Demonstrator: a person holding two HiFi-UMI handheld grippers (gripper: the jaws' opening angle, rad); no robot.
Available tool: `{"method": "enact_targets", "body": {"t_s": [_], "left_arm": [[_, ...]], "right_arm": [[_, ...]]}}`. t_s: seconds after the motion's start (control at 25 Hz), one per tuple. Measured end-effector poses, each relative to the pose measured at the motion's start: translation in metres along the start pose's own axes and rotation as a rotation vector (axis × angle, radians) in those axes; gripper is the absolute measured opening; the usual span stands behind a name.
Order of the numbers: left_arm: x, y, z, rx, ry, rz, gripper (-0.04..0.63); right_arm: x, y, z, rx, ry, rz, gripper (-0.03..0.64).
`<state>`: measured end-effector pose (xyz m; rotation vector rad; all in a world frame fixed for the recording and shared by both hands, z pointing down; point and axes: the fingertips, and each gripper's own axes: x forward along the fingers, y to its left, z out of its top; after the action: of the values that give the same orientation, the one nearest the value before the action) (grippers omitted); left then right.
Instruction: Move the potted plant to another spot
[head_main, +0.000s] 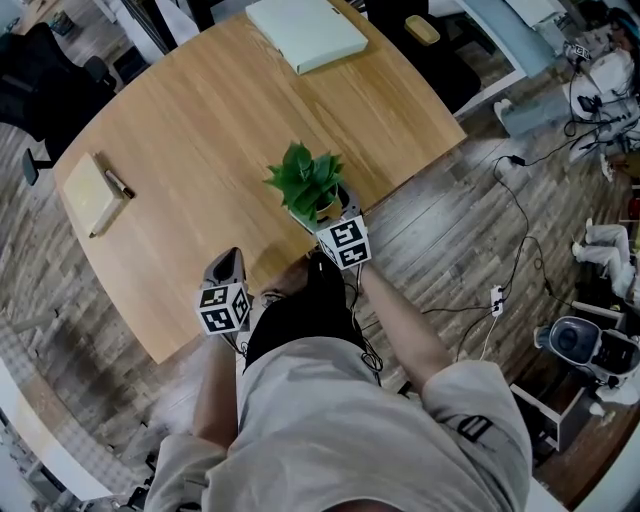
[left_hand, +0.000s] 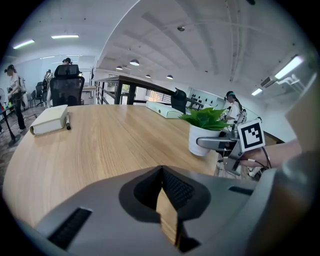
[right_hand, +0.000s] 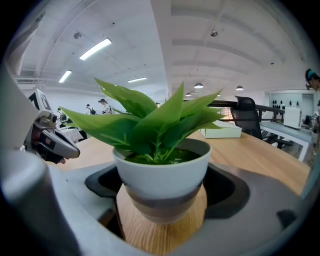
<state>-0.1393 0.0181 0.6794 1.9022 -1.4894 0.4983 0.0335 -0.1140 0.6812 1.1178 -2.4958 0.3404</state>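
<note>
Head view: potted plant (head_main: 306, 182) beside table (head_main: 200, 150) edge

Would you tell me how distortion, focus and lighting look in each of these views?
Head view: even light, wide-angle bend bows the table edges. Left gripper view: fisheye with black corners, its own jaws close and blurred, bright ceiling strips. Right gripper view: potted plant sharp between the jaws, background curved and softer.

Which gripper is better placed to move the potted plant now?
Right. The right gripper has the potted plant standing between its jaws; the left gripper sits apart from it, jaws together, holding nothing.
</note>
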Motion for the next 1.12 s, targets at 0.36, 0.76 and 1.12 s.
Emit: {"method": "enact_targets", "body": {"t_s": [0.36, 0.76, 1.12], "left_arm": [[0.003, -0.007, -0.006, 0.002, 0.01, -0.011, 0.012], [0.008, -0.015, -0.007, 0.001, 0.014, -0.022, 0.012], [0.009, -0.02, -0.007, 0.002, 0.013, -0.027, 0.012]], "right_arm": [[0.003, 0.001, -0.014, 0.016, 0.025, 0.008, 0.499], [0.004, -0.002, -0.025, 0.012, 0.031, 0.013, 0.5], [0.017, -0.005, -0.028, -0.009, 0.055, 0.018, 0.5]]}}
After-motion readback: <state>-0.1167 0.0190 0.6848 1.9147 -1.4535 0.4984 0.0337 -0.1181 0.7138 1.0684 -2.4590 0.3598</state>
